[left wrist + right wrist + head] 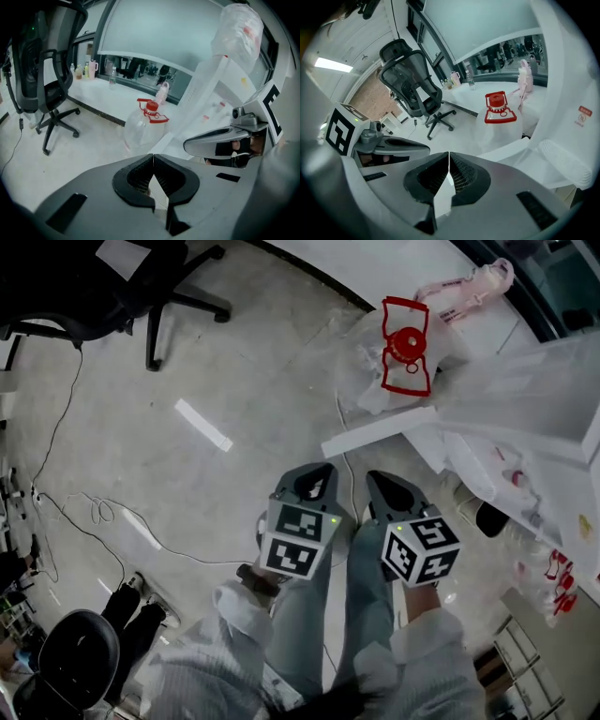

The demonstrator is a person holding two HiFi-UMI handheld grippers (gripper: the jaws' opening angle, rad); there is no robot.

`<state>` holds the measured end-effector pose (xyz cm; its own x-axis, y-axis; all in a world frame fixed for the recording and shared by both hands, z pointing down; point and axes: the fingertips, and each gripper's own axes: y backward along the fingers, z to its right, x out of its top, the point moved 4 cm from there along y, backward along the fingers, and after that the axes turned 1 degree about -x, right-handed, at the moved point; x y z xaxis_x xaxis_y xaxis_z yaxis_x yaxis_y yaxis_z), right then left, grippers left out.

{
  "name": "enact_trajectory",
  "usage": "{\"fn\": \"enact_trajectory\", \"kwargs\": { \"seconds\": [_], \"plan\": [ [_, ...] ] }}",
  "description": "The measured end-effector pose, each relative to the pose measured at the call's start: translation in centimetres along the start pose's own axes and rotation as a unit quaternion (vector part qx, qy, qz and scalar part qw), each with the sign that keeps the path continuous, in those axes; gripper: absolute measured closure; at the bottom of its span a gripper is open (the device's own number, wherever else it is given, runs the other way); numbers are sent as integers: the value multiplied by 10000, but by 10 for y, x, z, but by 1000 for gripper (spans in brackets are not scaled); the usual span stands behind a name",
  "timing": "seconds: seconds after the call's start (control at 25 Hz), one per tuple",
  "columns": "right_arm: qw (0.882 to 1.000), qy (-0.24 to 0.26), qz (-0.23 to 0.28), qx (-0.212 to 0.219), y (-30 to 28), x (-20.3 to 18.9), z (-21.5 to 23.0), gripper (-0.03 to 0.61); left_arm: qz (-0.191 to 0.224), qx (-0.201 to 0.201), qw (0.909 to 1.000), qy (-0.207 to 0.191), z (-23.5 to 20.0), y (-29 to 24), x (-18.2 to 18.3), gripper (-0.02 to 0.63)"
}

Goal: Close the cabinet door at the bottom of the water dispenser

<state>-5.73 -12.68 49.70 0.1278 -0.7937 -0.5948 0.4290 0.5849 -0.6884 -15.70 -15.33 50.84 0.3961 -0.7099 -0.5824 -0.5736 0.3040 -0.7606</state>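
Looking steeply down, a person is standing over a pale, glossy floor [234, 362] with a gripper in each hand. A tall white water dispenser [525, 381] is taking up the right side, and clear plastic wrapping is draping over it. At its base, the cabinet door [375, 433] is hanging open. It is showing as a plain white slab, edge-on from above, jutting left from the dispenser and ahead of both grippers, apart from them. A clear water jug [398, 357] with a red cap and red handle is sitting on the floor just beyond the door.

A red-and-white sticker [584, 116] is showing on the dispenser's side, too small to read. Black-and-white square markers are covering the cube on each gripper.

A black office chair [112, 287] is standing well apart at the upper left, and a thin cable [94, 512] is trailing across the floor. The gripper views are showing a glass wall [154, 33] behind a low white ledge.

The left gripper [325, 468] and the right gripper [375, 476] are pointing downward side by side above blue jeans [361, 596]. Each pair of jaws is pressing together, with nothing between them.
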Motion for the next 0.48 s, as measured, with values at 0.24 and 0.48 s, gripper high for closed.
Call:
{"fn": "enact_trajectory", "kwargs": {
  "seconds": [0.24,0.48],
  "plan": [
    [9994,-297,-188,-66,-31,-36,20,563,-289,2,9994,-186,-18,-32,-24,603],
    [9982,-387,-361,-280,-52,-57,37,563,-645,-34,9977,-222,-28,-59,-46,603]
  ]
}}
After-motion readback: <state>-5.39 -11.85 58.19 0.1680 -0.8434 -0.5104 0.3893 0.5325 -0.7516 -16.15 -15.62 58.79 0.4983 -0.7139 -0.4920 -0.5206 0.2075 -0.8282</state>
